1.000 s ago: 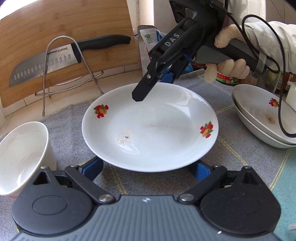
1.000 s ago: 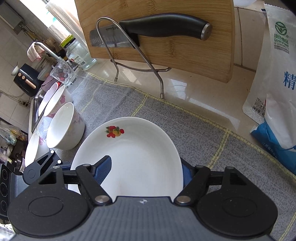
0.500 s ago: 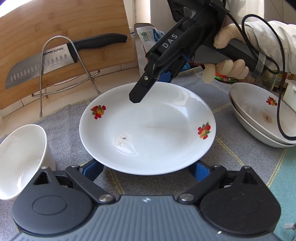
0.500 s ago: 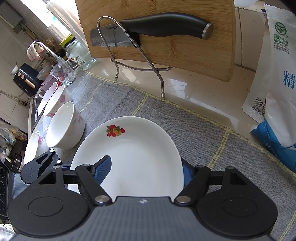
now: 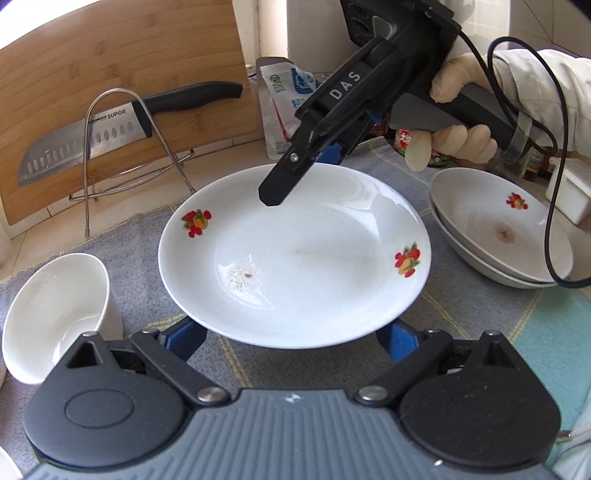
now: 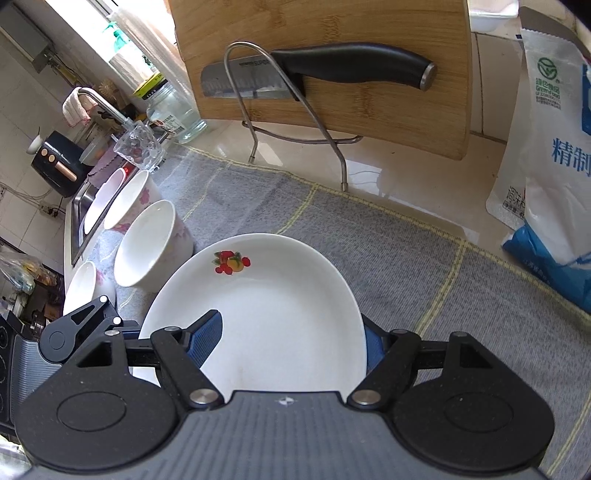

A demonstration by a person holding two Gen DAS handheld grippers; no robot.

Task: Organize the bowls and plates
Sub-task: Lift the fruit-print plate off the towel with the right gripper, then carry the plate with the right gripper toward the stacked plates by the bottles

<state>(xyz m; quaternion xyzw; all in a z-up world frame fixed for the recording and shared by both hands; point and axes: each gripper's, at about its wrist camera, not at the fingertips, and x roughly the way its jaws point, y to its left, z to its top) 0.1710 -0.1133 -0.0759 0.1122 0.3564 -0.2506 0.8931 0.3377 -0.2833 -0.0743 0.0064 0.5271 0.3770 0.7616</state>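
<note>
A white plate [image 5: 295, 258] with fruit decals hangs just above the grey cloth [image 5: 461, 306]. My right gripper [image 5: 303, 177] comes in from the upper right and is shut on its far rim, one finger over the inside and the other behind the edge. In the right wrist view the plate [image 6: 280, 314] fills the gap of the right gripper [image 6: 291, 332]. My left gripper [image 5: 295, 332] is open, and its blue fingers [image 5: 188, 336] reach under the plate's near edge without pressing on it.
Two stacked plates [image 5: 498, 236] sit at the right, a white bowl [image 5: 55, 314] at the left. Several bowls [image 6: 147, 251] line the cloth toward the sink [image 6: 79, 206]. Behind stand a cutting board [image 6: 332, 33], a knife [image 6: 332, 74] on a wire rack and a salt bag [image 6: 546, 147].
The right gripper has shifted slightly with the plate still in its grip, so the board and bowls drift a little in its view. The left gripper has stayed put.
</note>
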